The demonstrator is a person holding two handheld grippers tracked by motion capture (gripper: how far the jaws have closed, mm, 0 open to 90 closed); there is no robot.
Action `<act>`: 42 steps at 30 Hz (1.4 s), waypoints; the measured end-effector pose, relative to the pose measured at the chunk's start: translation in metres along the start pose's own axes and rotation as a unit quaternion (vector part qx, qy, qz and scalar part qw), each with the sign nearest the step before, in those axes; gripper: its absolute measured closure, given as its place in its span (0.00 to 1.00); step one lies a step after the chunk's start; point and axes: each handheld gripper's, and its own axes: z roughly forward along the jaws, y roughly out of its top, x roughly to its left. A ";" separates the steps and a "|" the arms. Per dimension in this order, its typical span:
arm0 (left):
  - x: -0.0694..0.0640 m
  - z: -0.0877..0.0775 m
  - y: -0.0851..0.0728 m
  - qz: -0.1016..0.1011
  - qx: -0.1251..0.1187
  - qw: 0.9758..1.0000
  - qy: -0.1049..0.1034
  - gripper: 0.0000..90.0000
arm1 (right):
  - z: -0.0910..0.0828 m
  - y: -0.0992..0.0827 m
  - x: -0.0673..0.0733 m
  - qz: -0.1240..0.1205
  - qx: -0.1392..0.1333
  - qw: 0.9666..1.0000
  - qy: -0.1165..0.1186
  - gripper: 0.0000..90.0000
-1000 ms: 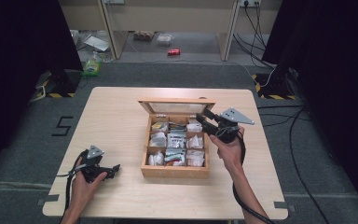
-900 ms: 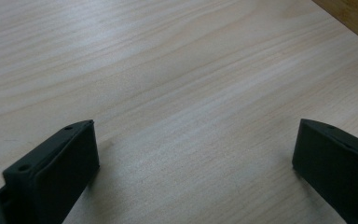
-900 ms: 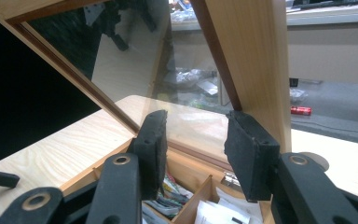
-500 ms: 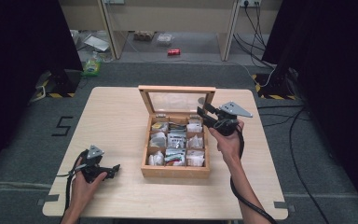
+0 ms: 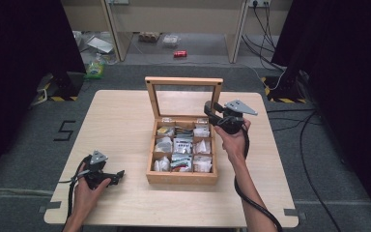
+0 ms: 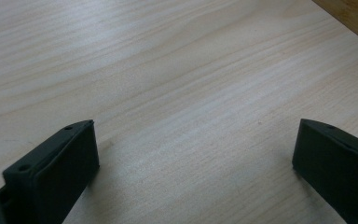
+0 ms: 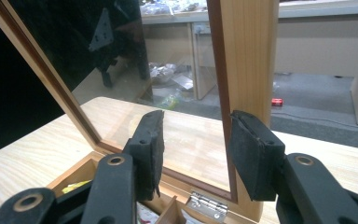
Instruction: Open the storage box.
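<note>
A wooden compartment box [image 5: 181,178] stands at the table's middle, with several sachets [image 5: 182,145] inside. Its glass-paned lid [image 5: 183,81] stands upright on the rear hinge [image 7: 207,205]. My right gripper [image 5: 208,110] is open at the lid's right side. In the right gripper view, my right gripper [image 7: 196,144] has its jaws apart just in front of the lid's right frame post [image 7: 247,56], clamping nothing. My left gripper [image 5: 118,175] rests low on the table near the front left corner. In its own view, the left gripper [image 6: 193,149] is wide open over bare wood.
The light wooden table [image 5: 121,121] has bare room left of the box. On the floor beyond lie a red can [image 5: 179,53], a green bottle [image 5: 95,67] and cables [image 5: 270,29]. A cable trails from my right gripper down along the forearm.
The lid has swung up from a low tilt to upright, with my right gripper rising and moving back along it. My left gripper has stayed put.
</note>
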 end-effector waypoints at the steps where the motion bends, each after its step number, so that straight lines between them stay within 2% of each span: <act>1: 0.000 0.000 0.000 0.000 0.000 1.000 0.000 0.00 | 0.000 0.000 0.000 0.000 0.000 1.000 0.000 0.61; 10: 0.000 0.000 0.000 0.000 0.000 1.000 0.000 0.00 | 0.010 -0.003 -0.011 0.008 0.015 1.000 -0.027 0.59; 15: 0.000 0.000 0.000 0.000 -0.001 1.000 0.001 0.00 | 0.013 -0.007 -0.014 0.011 0.021 0.999 -0.031 0.59; 34: 0.000 0.000 0.000 0.000 0.000 1.000 0.001 0.00 | 0.000 -0.013 -0.021 0.012 0.030 0.999 -0.028 0.56; 42: 0.000 0.000 0.000 0.000 0.000 1.000 0.001 0.00 | -0.008 -0.019 -0.020 0.012 0.045 0.999 -0.022 0.55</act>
